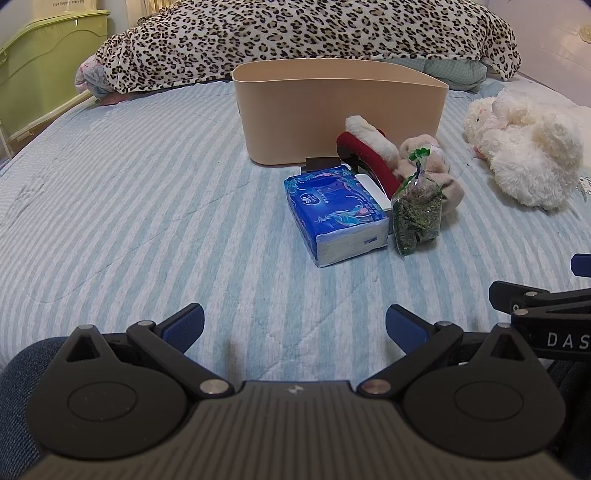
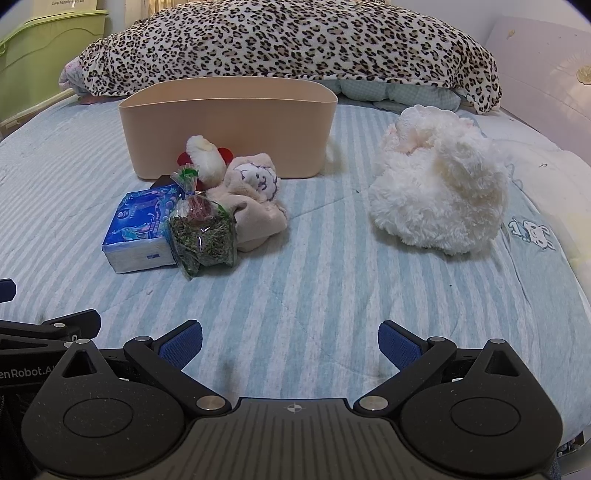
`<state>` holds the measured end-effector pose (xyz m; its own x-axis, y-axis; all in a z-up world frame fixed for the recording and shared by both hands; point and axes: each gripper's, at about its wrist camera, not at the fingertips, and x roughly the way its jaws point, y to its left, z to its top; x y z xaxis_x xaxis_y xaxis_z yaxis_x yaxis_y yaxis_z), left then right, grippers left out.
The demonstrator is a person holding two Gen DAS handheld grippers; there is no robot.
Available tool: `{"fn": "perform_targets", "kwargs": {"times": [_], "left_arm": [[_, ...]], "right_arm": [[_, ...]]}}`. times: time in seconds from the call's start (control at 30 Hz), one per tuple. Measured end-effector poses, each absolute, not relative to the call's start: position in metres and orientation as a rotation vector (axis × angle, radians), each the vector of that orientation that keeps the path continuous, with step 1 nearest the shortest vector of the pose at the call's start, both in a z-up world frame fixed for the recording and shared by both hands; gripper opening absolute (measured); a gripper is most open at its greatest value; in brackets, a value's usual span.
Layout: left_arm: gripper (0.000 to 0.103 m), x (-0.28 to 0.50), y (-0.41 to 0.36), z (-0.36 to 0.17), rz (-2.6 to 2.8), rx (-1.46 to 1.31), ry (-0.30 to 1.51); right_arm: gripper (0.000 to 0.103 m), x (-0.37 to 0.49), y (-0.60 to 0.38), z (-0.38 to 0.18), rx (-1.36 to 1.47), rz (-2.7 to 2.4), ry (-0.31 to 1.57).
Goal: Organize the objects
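A beige bin (image 1: 332,110) (image 2: 229,125) stands on the striped bed. In front of it lies a pile: a blue tissue pack (image 1: 336,214) (image 2: 142,229), a clear bag of green dried leaves (image 1: 417,218) (image 2: 203,236), a beige plush toy (image 1: 428,155) (image 2: 255,199) and a red and white fluffy item (image 1: 369,144) (image 2: 205,158). A white plush animal (image 1: 528,147) (image 2: 439,184) lies to the right. My left gripper (image 1: 295,328) is open and empty, well short of the pile. My right gripper (image 2: 290,341) is open and empty, beside the left one.
A leopard-print blanket (image 1: 314,33) (image 2: 288,44) is heaped behind the bin. A green plastic container (image 1: 44,66) stands off the bed at far left. A white headboard or wall panel (image 2: 546,74) is at right. Striped bedding (image 1: 129,203) stretches left of the pile.
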<state>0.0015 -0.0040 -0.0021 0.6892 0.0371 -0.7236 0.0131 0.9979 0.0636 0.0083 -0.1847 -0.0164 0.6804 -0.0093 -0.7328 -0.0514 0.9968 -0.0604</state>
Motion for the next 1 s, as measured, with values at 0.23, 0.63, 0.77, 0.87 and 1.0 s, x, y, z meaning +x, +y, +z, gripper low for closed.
{"fn": "perform_targets", "kwargs": {"times": [0.23, 0.63, 0.77, 0.87, 1.0], "left_arm": [[0.103, 0.001, -0.004, -0.002, 0.013, 0.064, 0.81], [0.103, 0.003, -0.001, 0.0, 0.017, 0.052, 0.811], [0.103, 0.003, 0.004, -0.001, 0.018, 0.04, 0.81], [0.103, 0.005, 0.006, 0.0, 0.018, 0.024, 0.809], [0.103, 0.011, 0.011, 0.003, 0.026, -0.012, 0.808]], "right_arm": [[0.103, 0.009, -0.183, -0.016, -0.083, 0.022, 0.823], [0.103, 0.009, -0.184, -0.015, -0.078, 0.021, 0.823], [0.103, 0.008, -0.185, -0.013, -0.068, 0.029, 0.813], [0.103, 0.011, -0.184, -0.013, -0.071, 0.024, 0.832], [0.103, 0.013, -0.184, -0.009, -0.08, 0.04, 0.82]]}}
